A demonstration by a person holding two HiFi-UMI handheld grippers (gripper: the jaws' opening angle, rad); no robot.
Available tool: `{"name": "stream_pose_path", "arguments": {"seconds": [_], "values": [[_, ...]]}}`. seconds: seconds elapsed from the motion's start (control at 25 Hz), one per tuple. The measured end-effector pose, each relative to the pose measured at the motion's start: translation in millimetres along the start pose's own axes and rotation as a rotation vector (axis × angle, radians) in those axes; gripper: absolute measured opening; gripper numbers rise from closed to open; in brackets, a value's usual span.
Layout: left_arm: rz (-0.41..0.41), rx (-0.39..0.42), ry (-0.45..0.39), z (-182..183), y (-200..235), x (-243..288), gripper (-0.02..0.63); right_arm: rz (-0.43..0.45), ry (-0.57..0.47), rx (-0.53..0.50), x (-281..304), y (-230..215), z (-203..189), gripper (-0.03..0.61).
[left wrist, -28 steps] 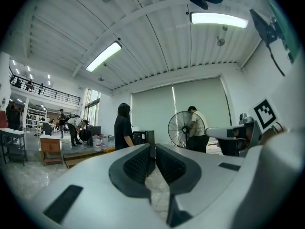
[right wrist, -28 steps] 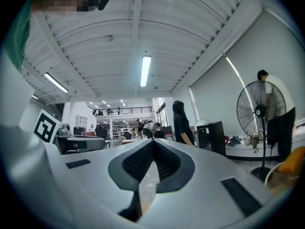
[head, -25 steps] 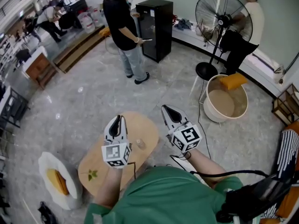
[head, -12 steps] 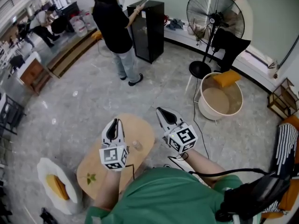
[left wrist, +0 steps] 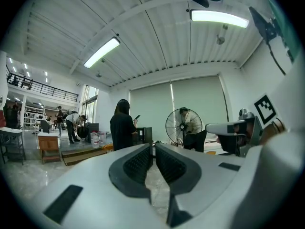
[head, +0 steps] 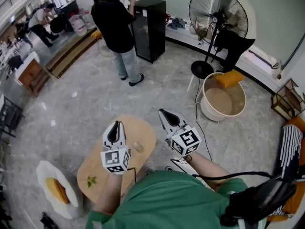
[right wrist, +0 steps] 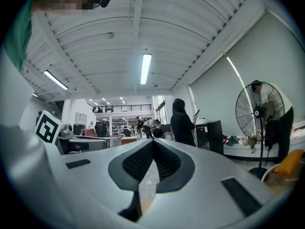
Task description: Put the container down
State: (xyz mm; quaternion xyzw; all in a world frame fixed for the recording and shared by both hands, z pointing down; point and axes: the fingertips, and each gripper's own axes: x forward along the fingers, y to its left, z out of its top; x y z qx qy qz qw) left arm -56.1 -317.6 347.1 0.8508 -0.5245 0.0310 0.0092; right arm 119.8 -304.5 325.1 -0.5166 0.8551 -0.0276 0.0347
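left gripper (head: 116,124) and right gripper (head: 164,112): white-grey shells, black ribbed pads (left wrist: 138,163), cubes (head: 116,157) with black-and-white square markers.
table (head: 90,163), lower left: light wood, green leaf print.
container (head: 138,147): pale.
floor (head: 86,104): grey, marbled.
shirt (head: 167,199), bottom: green.
cabinet (head: 148,27), top: black.
tub (head: 207,114), right: cream.

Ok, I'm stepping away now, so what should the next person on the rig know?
Left gripper: shut, empty, held over the wooden table.
Right gripper: shut, empty, held just off the table's right edge.
Small clear container: sits on the table between the two grippers, touched by neither.
Done: the container is down.
Left: nothing that these views show.
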Motion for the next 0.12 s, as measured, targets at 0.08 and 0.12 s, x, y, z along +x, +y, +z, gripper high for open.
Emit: {"name": "stream_pose_path", "arguments": {"seconds": [0.08, 0.12], "values": [[0.000, 0.002, 0.001, 0.6, -0.5, 0.8, 0.049, 0.003, -0.002, -0.001, 1.1, -0.1, 1.8, 0.014], [-0.001, 0.002, 0.002, 0.7, -0.8, 1.0, 0.049, 0.004, -0.002, -0.001, 1.5, -0.1, 2.5, 0.013]]}}
